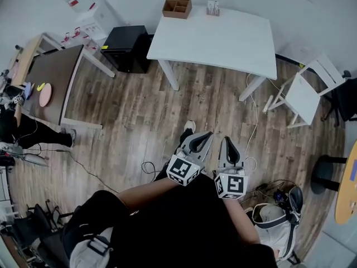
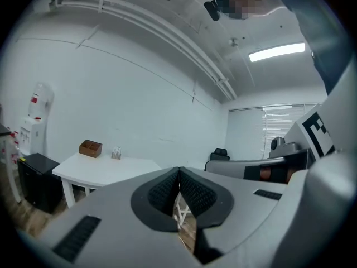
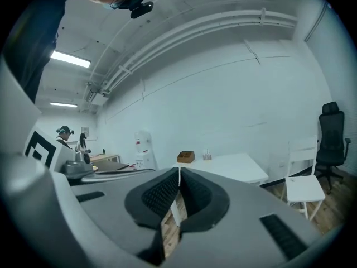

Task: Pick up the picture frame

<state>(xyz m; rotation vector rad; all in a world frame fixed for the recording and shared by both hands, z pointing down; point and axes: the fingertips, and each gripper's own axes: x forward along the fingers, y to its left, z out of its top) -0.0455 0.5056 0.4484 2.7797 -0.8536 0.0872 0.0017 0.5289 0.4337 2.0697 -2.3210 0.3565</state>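
Both left gripper [image 1: 207, 134] and right gripper [image 1: 227, 140] sat at the waist, fingers [image 2: 162, 193] together, empty: likely a transit carry. Picture frame not identifiable; maybe the small item [image 1: 212, 8] by wooden box [image 1: 177, 7] on far tabletop [image 1: 223, 38].

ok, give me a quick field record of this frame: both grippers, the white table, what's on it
left gripper: shut, nothing between the jaws
right gripper: shut, nothing between the jaws
white table: ahead, across the wooden floor
on table: wooden box and small item, near the far edge
picture frame: cannot be made out
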